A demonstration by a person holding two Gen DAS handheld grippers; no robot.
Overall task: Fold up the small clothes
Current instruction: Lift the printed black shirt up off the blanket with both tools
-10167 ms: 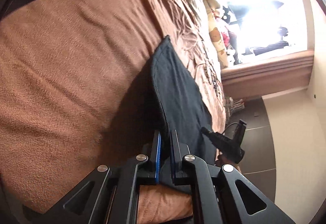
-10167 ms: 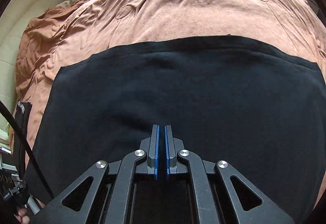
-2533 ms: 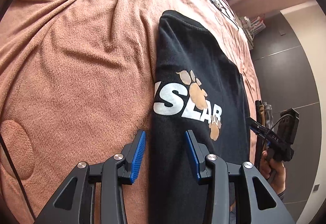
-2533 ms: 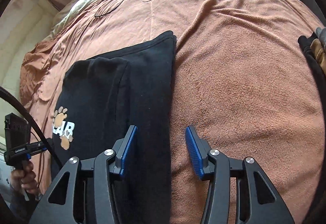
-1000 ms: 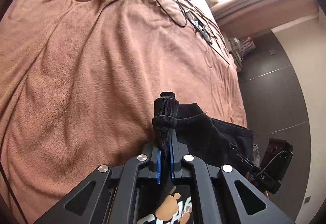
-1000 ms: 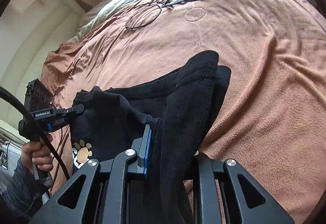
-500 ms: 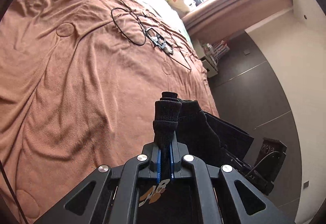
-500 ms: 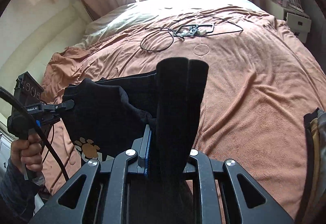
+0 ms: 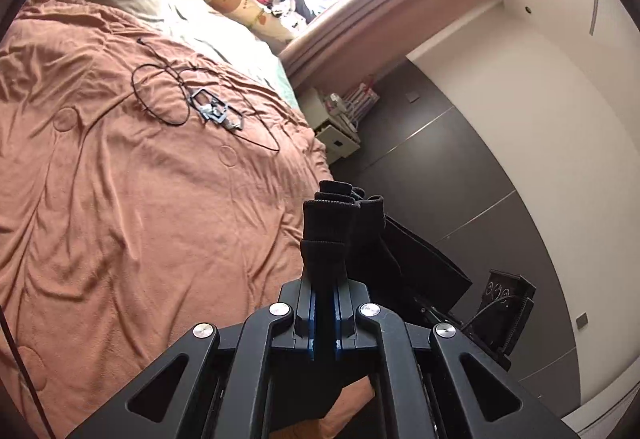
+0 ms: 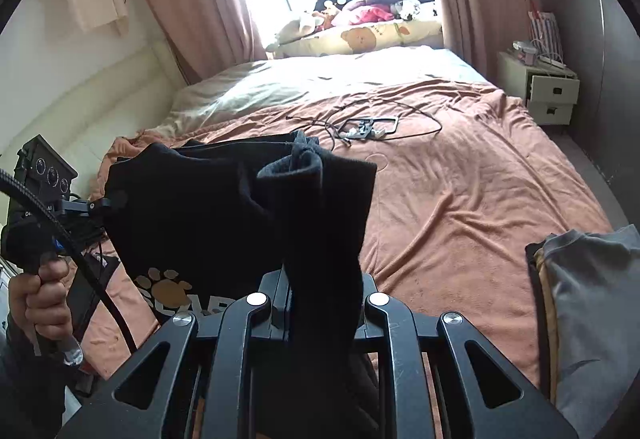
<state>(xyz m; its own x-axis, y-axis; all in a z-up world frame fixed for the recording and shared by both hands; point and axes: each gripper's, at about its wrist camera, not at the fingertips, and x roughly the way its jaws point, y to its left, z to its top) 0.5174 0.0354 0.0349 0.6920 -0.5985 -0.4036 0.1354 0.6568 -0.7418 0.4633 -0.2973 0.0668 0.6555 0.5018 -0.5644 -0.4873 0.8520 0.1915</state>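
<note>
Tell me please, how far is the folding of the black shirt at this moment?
Partly done. The black shirt is already doubled into a narrow bundle with its paw print outward. In hand: both tongs, left and right, are shut on it and hold it in the air above the brown blanket. Left: lay it down, finish the fold, probably stack it on the folded pile at the right.

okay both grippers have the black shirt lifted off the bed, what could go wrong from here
The black shirt hangs bunched between the left gripper and right gripper, so earlier folds may slump when lowered. Loose cables lie on the brown blanket ahead; setting down there could snag them.
</note>
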